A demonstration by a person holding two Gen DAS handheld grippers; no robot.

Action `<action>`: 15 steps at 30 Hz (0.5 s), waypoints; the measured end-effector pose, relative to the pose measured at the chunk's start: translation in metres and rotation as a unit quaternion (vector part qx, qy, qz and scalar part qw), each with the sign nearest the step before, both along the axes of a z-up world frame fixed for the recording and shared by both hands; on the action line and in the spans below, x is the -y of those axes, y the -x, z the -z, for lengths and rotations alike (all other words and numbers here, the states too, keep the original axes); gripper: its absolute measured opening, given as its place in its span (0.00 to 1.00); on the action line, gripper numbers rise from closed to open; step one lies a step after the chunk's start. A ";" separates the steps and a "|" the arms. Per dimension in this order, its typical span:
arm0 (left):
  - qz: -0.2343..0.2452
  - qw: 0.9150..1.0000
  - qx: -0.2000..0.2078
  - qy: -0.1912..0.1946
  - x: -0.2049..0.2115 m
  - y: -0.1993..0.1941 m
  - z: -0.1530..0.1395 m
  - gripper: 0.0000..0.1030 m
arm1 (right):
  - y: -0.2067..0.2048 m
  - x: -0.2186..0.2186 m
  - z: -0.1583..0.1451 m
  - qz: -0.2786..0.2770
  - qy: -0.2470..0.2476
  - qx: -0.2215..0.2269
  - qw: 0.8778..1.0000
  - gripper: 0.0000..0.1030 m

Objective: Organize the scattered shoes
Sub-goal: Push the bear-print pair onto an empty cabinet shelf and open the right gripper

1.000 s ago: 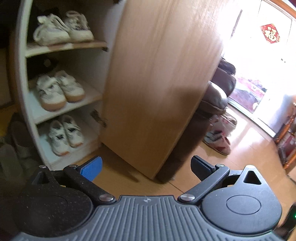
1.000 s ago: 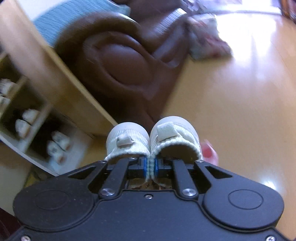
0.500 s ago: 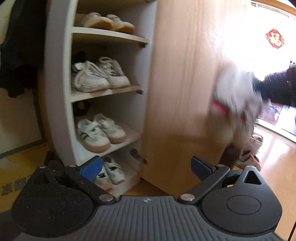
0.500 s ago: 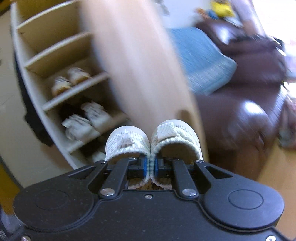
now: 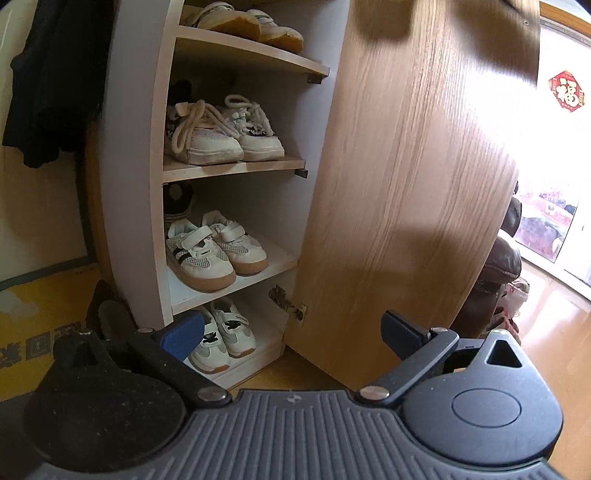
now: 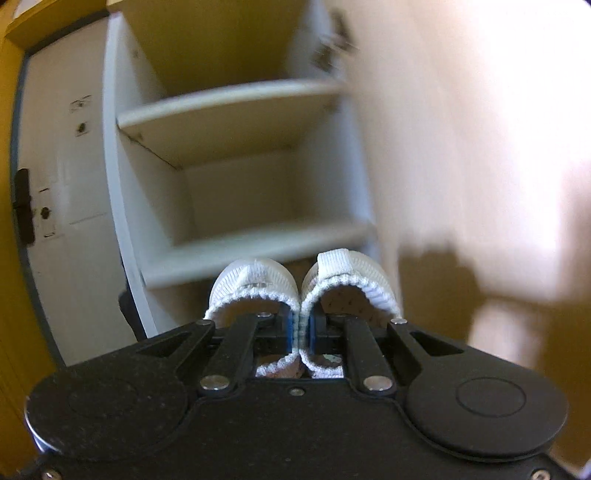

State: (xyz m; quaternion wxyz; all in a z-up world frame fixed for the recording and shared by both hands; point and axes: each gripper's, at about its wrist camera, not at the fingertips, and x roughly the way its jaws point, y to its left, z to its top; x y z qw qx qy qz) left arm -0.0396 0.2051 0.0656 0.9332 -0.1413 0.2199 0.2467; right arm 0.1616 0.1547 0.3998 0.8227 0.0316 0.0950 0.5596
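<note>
Your left gripper (image 5: 291,332) hangs with jaws spread and empty before the full lower shelves (image 5: 236,168). Your right gripper (image 6: 301,328), jaws pinching the white shoes (image 6: 306,284) by their inner collars, has risen from the floor to face a bare shelf (image 6: 255,251). Placement is next.

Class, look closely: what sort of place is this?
Probably a home entryway: an open shoe cupboard with pairs of shoes on its shelves, a front door, and dark clothes hanging nearby.

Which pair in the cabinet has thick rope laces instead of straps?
The laced pair, on the shelf directly above the striped strap pair. The bottom pair also has straps; the top pair is mostly cut off.
</note>
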 end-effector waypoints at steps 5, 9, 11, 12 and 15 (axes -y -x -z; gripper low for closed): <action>-0.008 1.000 0.000 0.020 -0.013 0.000 0.003 0.99 | -0.001 -0.053 -0.058 -0.021 0.017 0.032 0.999 0.09; -0.012 0.999 0.005 0.036 -0.021 0.002 0.003 0.99 | -0.001 -0.088 -0.079 -0.025 0.029 0.044 0.998 0.09; -0.011 0.999 0.008 0.043 -0.023 0.002 0.003 0.99 | 0.001 -0.099 -0.083 -0.030 0.033 0.049 0.998 0.09; -0.010 0.999 0.009 0.046 -0.024 0.001 0.003 0.99 | 0.003 -0.109 -0.087 -0.033 0.037 0.059 0.997 0.09; -0.007 0.999 0.011 0.051 -0.025 0.000 0.002 0.99 | -0.001 -0.122 -0.087 -0.032 0.050 0.061 0.996 0.09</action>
